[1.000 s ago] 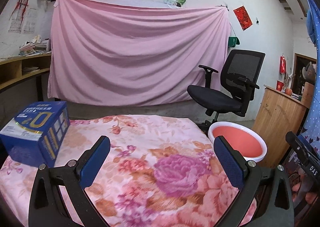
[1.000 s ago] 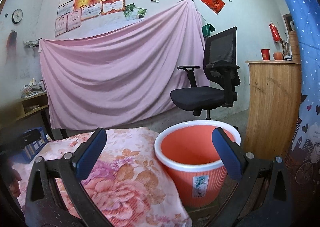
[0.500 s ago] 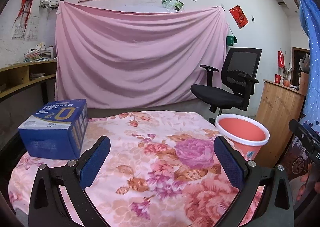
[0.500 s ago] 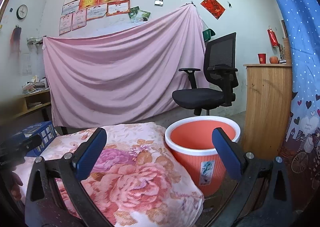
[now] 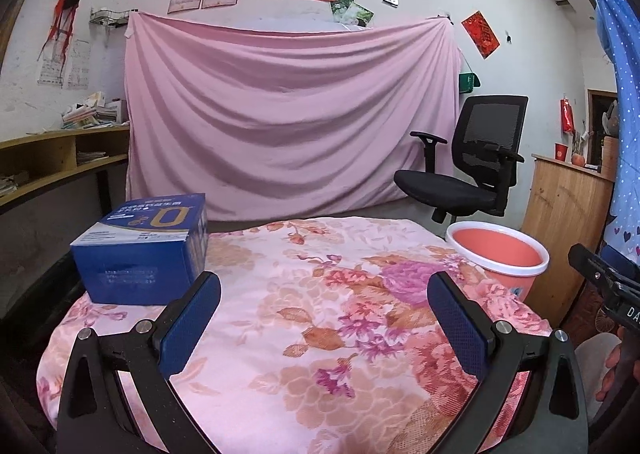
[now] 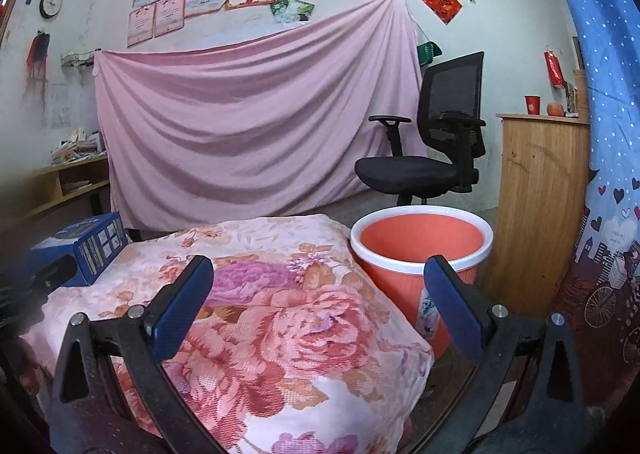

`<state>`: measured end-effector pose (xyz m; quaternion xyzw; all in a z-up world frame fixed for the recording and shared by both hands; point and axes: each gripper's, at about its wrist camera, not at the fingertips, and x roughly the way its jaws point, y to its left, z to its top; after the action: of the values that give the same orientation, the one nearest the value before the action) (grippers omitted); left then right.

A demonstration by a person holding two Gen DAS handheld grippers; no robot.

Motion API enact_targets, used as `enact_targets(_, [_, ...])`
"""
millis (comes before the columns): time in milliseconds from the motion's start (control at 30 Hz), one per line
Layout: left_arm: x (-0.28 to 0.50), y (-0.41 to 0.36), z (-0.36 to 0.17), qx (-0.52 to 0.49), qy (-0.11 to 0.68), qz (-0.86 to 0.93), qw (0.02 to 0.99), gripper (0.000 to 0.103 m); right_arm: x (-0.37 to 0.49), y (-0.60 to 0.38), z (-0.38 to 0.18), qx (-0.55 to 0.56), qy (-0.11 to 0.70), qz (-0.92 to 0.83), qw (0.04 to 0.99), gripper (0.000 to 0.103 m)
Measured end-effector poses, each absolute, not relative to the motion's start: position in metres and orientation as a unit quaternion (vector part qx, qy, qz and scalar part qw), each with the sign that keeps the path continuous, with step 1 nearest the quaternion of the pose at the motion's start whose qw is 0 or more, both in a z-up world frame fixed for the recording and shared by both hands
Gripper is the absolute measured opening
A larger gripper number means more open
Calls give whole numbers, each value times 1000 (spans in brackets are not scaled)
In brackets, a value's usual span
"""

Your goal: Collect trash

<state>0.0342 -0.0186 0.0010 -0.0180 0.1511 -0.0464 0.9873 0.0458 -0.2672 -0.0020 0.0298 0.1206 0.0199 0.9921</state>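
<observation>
A blue cardboard box [image 5: 144, 250] stands on the left side of a table draped in a pink floral cloth [image 5: 320, 318]; the right wrist view catches the box [image 6: 86, 248] at its far left. An orange bin with a white rim [image 5: 498, 254] stands on the floor off the table's right edge, and the bin [image 6: 422, 254] looks empty from the right wrist. My left gripper [image 5: 324, 312] hovers open over the cloth, right of and nearer than the box. My right gripper [image 6: 320, 300] is open over the table's right corner, near the bin. Neither holds anything.
A black office chair [image 5: 468, 174] stands behind the bin. A wooden cabinet [image 6: 540, 210] rises right of it, with a blue curtain [image 6: 612, 134] beside. A pink sheet [image 5: 288, 122] hangs on the back wall, and wooden shelves [image 5: 52, 158] run along the left.
Both grippers have drawn back and up from the table, so the box, cloth and bin look smaller and farther. Both stay open.
</observation>
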Motion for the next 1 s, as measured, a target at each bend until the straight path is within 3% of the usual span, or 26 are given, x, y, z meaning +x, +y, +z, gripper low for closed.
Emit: enact_targets(1000, [37, -21, -7, -19, 157, -41, 987, 101, 60, -263, -15, 19, 144, 35, 989, 103])
